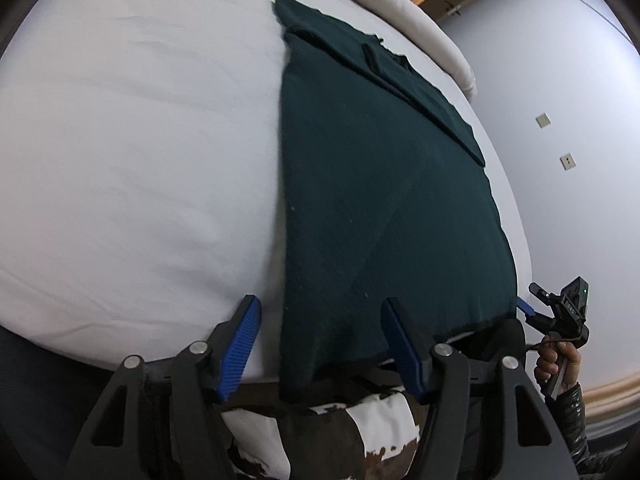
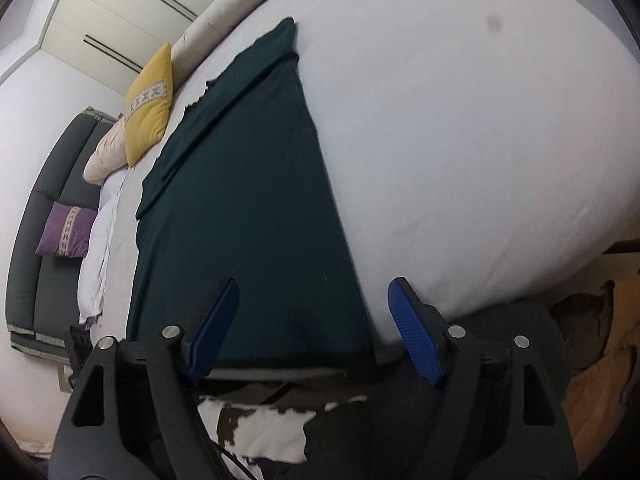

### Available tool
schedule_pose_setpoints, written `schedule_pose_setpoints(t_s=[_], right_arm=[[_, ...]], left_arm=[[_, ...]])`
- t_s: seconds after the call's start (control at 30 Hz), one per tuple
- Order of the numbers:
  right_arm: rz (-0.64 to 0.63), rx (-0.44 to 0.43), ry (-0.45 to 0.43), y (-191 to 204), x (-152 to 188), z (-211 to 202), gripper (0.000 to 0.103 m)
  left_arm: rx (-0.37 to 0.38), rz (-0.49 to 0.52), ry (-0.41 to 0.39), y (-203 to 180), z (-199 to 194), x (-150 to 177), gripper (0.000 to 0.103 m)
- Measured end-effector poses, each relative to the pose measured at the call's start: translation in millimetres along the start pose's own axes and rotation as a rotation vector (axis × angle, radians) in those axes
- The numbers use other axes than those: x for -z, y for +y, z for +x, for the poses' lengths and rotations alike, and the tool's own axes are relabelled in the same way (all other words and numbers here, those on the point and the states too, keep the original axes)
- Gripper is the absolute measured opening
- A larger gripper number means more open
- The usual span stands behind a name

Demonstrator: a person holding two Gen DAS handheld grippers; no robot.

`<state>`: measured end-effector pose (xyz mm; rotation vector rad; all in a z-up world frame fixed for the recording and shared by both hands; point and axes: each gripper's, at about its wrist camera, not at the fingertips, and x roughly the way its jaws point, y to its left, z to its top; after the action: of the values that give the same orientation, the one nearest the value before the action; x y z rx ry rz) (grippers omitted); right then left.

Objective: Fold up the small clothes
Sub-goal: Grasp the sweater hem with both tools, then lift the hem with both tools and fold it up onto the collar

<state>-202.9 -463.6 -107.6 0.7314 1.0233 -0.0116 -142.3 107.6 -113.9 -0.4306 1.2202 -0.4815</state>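
Here both tongs, left (image 1: pixel 320 344) and right (image 2: pixel 316 330), tilt downward, open, over the garment's (image 1: pixel 380 200) hem.

A home bedroom. A wide bed (image 2: pixel 460 140) with a white sheet fills both views. Yellow cushion (image 2: pixel 149 106) and purple cushion (image 2: pixel 66 236) lie at its far end, against a dark padded headboard (image 2: pixel 28 248). Cream fitted wardrobe doors (image 2: pixel 120 12) with long dark handles stand behind. Wall sockets (image 1: pixel 567 161) sit low on a pale wall.
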Motion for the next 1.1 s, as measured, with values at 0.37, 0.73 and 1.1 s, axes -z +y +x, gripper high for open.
schedule_pose_setpoints(t_s=[0.37,0.73,1.1], right_arm=[[0.035,0.074,0.128,-13,-2,12,0.069],[-0.040,0.127,0.227,8,-8,32,0.041],[0.011,0.000,0.119,-10,-2,1,0.005]], left_arm=[[0.007,0.002,0.053,-4,9,3,0.010],[0.016,0.007,0.053,-4,10,2,0.008],[0.024,0.012,0.028,-5,-5,4,0.007]])
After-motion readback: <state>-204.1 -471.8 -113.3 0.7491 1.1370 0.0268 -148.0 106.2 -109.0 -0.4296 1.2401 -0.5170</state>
